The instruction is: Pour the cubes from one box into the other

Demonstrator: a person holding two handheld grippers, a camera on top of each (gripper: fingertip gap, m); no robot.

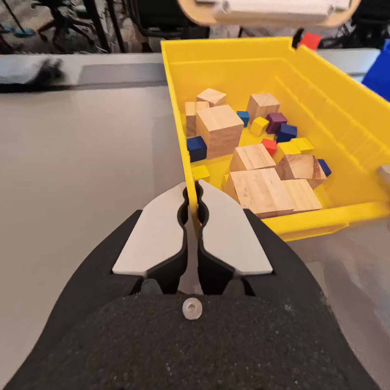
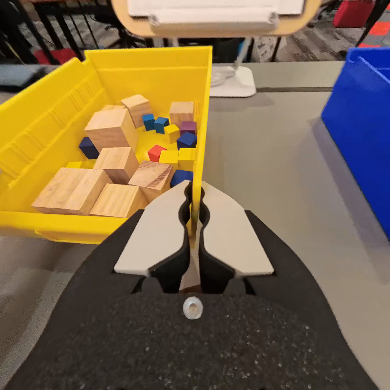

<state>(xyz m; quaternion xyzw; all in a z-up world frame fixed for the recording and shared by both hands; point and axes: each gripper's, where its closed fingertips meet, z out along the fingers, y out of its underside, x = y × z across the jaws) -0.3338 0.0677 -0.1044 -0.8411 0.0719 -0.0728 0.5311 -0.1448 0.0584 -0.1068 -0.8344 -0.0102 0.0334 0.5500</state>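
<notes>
A yellow box (image 1: 329,101) holds several wooden cubes (image 1: 219,130) and small coloured cubes. My left gripper (image 1: 193,190) is shut on the box's left wall, one finger inside and one outside. In the right wrist view the same yellow box (image 2: 152,71) shows with its wooden cubes (image 2: 111,128). My right gripper (image 2: 196,187) is shut on the box's right wall near the front corner. A blue box (image 2: 363,118) stands to the right; its inside is hidden. It shows as a blue edge in the left wrist view (image 1: 379,71).
The grey table (image 1: 84,158) lies to the left of the yellow box and between the two boxes (image 2: 263,158). A white stand base (image 2: 234,82) sits behind the yellow box. A wood-rimmed white panel (image 2: 211,19) hangs above. Dark chair legs stand beyond the table.
</notes>
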